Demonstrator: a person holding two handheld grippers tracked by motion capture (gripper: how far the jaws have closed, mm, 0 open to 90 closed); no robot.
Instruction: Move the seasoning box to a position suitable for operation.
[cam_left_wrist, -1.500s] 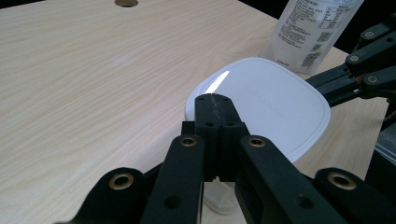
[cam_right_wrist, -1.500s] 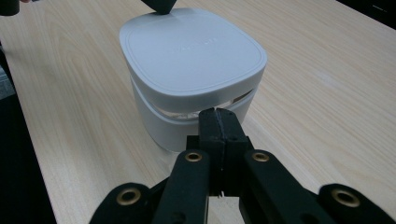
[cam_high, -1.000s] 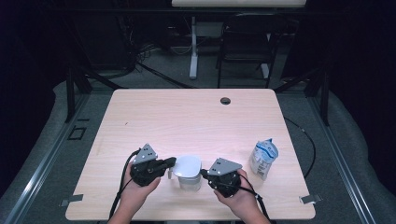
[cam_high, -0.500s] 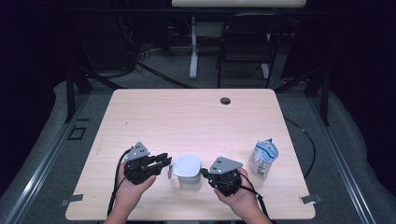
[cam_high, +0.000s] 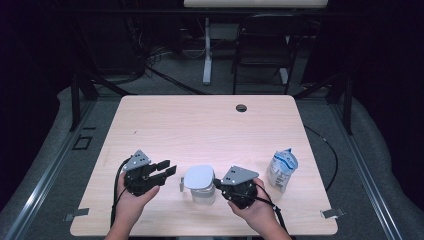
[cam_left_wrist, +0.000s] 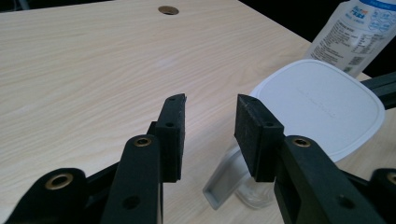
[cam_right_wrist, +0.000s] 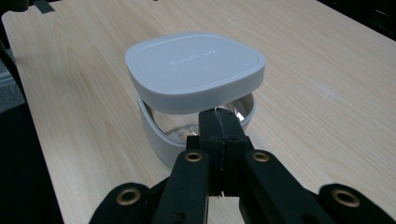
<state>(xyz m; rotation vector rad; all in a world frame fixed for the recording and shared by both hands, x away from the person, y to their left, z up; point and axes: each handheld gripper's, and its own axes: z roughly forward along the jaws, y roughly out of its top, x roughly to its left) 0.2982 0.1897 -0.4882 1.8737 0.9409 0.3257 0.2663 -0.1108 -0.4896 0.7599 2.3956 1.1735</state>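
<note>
Count: one clear container with white squarish lid (cam_high: 200, 178) near table's front edge, between two grippers. One white printed pouch (cam_high: 282, 170) to right, blue label text too small to read. Lid's embossed word illegible. Left gripper (cam_high: 166, 170) just beside container, jaws just opened, nothing between. Right gripper (cam_right_wrist: 219, 122) jaws closed, at container's rim. One pale wooden table (cam_high: 210, 125).

The left gripper (cam_high: 167, 170), a black two-jaw tool with a grey three-cornered plate, is drawing away to the left from the clear glass container with the white rounded-square lid (cam_high: 199, 178). Its jaws have just been opening, with nothing between them, leaving the lid's grey tab (cam_left_wrist: 222, 182) free.
</note>
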